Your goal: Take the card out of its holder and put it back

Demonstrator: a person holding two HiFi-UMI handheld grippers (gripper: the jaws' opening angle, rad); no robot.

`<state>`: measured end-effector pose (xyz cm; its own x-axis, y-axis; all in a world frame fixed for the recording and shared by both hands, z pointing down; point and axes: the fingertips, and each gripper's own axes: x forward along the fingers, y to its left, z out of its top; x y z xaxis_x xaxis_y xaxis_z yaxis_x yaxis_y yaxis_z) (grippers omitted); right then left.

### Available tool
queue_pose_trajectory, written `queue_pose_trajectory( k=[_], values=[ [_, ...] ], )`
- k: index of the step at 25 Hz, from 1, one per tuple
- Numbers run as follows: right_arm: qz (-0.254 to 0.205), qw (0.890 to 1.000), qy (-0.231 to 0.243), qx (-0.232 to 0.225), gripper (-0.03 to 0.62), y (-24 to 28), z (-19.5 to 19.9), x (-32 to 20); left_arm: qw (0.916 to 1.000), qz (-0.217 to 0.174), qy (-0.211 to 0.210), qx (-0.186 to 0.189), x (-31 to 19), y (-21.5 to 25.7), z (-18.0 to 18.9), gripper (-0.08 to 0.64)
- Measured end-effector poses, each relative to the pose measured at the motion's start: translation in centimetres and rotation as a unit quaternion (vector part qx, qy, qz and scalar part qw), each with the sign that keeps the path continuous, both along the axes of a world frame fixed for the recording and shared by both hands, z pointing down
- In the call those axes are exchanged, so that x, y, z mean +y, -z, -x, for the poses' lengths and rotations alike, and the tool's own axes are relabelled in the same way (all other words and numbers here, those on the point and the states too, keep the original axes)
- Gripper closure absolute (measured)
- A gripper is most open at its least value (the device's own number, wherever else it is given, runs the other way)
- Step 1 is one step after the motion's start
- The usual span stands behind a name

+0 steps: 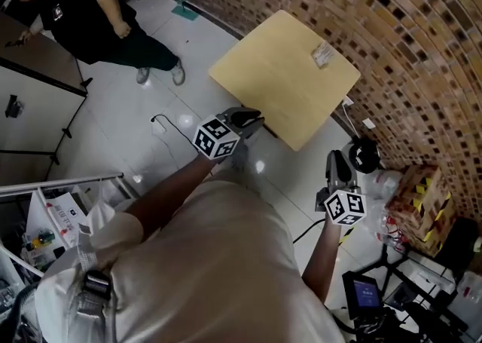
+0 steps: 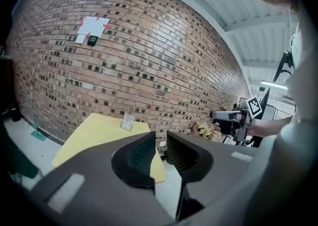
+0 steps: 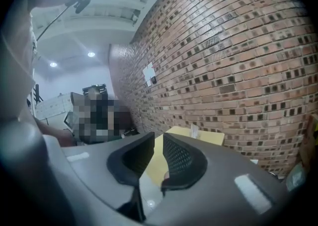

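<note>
The card holder (image 1: 324, 53) stands at the far edge of the yellow table (image 1: 263, 85), near the brick wall (image 1: 392, 25). The left gripper (image 1: 252, 117) and right gripper (image 1: 337, 159) hover short of the table, fingers slightly apart and empty. So narrow a gap could topple the holder.

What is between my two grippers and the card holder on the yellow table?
Nothing visible. The card holder stands alone near the wall-side corner of the yellow table. The left gripper and right gripper are both empty, in the air at the table's near side, with only tabletop ahead.
</note>
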<state>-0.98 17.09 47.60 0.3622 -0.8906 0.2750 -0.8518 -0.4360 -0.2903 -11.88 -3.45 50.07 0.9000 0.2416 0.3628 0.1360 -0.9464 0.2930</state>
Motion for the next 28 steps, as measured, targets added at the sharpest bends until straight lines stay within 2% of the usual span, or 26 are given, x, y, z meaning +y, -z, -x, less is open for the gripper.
queue_pose_trajectory(
  k=[8, 16, 28],
  values=[
    [0.01, 1.0, -0.02, 0.005, 0.534, 0.4, -3.4, -4.9, 0.9998, 0.008, -0.018, 0.009, -5.0, 0.3, -4.1, 0.469],
    [0.017, 0.999, -0.045, 0.008, 0.534, -0.7, -5.3, -9.2, 0.9986, 0.016, -0.05, 0.01, -9.1, -0.9, -6.6, 0.469],
    [0.032, 0.995, -0.091, -0.002, 0.534, -1.6, -6.9, -11.8, 0.9941, 0.033, -0.103, 0.006, -11.5, -2.3, -10.3, 0.469]
  ],
)
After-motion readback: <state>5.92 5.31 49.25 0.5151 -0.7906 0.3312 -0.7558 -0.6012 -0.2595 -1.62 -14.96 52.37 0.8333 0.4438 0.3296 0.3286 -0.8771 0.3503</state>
